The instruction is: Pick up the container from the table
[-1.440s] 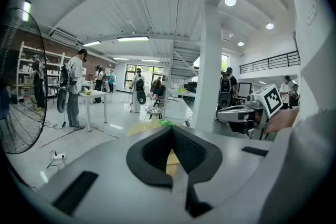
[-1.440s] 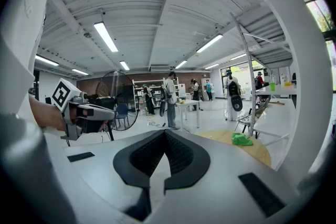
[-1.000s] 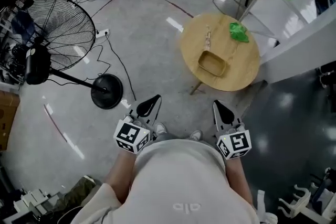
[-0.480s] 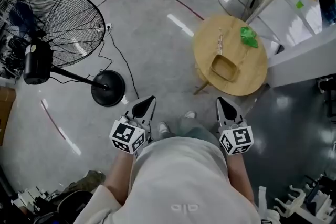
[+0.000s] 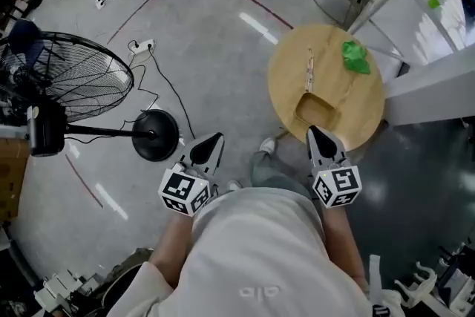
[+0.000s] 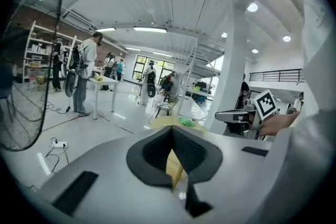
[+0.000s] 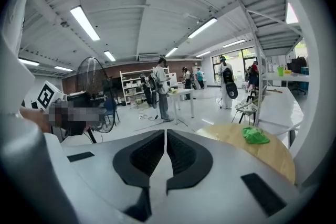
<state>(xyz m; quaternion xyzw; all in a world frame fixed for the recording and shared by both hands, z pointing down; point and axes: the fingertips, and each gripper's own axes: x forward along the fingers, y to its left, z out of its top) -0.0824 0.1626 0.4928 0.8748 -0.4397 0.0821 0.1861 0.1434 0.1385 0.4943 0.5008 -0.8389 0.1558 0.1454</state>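
Observation:
A shallow wooden container [image 5: 318, 106] lies on the near part of a round wooden table [image 5: 356, 104]. In the head view my right gripper [image 5: 313, 131] is shut and empty, its tip overlapping the table's near edge just short of the container. My left gripper [image 5: 216, 138] hangs over the floor to the left of the table, its jaw tips together with nothing between them. The left gripper view shows its own jaws [image 6: 171, 128] with the table [image 6: 164, 123] beyond. From the right gripper [image 7: 166, 131], the table [image 7: 231, 136] lies ahead to the right; the container is hidden there.
A green crumpled thing [image 5: 355, 57] and a thin stick-like item [image 5: 309, 70] lie farther back on the table. A big standing fan [image 5: 63, 89] with a round base [image 5: 155, 135] stands left, cables [image 5: 159, 78] trailing on the floor. A white wall edge [image 5: 434, 89] runs right of the table.
Both grippers have travelled forward toward the table, which now lies closer. The right gripper's tip has reached the table's near edge by the container. Both stayed shut.

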